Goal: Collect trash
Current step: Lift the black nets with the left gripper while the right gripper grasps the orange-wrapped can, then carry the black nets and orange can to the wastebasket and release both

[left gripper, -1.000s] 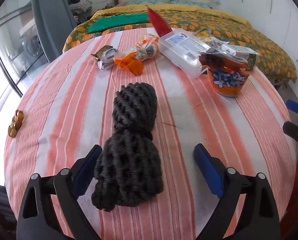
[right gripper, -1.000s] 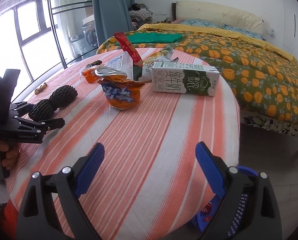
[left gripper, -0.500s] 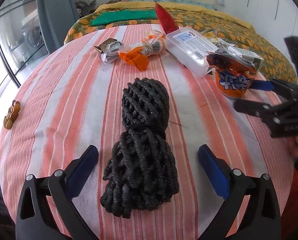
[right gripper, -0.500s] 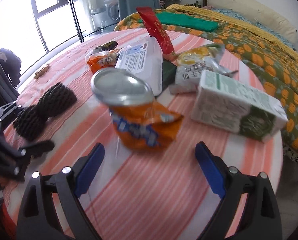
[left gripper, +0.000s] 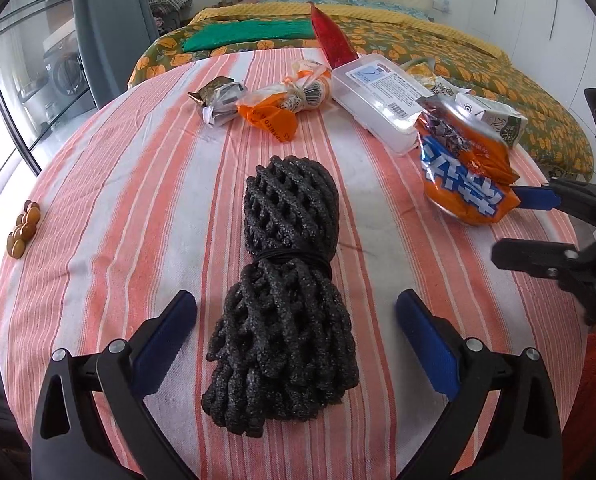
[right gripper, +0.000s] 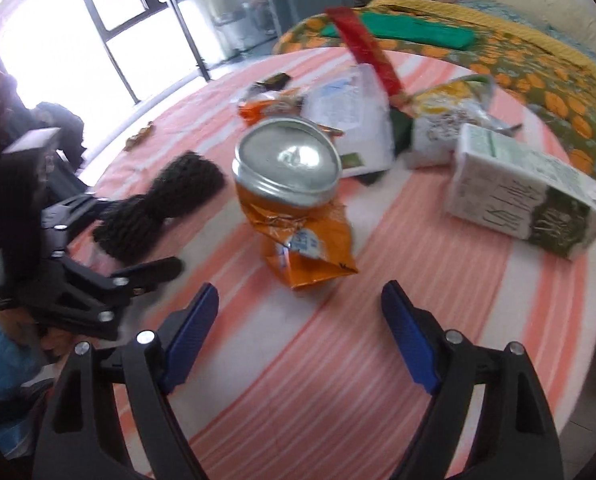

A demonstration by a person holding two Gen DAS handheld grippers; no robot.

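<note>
A black foam net bundle (left gripper: 286, 280) lies on the striped round table (left gripper: 98, 208), its near end between the open jaws of my left gripper (left gripper: 296, 320). It also shows in the right wrist view (right gripper: 158, 208). A crushed orange can (right gripper: 294, 216) stands just ahead of my open, empty right gripper (right gripper: 300, 308); it shows in the left wrist view (left gripper: 464, 172) with the right gripper (left gripper: 538, 220) beside it. Further back lie a clear plastic box (left gripper: 378, 98), a milk carton (right gripper: 526, 196), orange wrappers (left gripper: 282, 106) and a red wrapper (left gripper: 332, 40).
A bed with an orange-flowered cover (left gripper: 478, 60) stands behind the table. A window and grey curtain (left gripper: 110, 20) are at the left. Small brown beads (left gripper: 22, 230) lie at the table's left edge. The left gripper shows in the right wrist view (right gripper: 78, 264).
My right gripper has moved in over the table up to the orange can. My left gripper has pulled back slightly and stays open around the black net.
</note>
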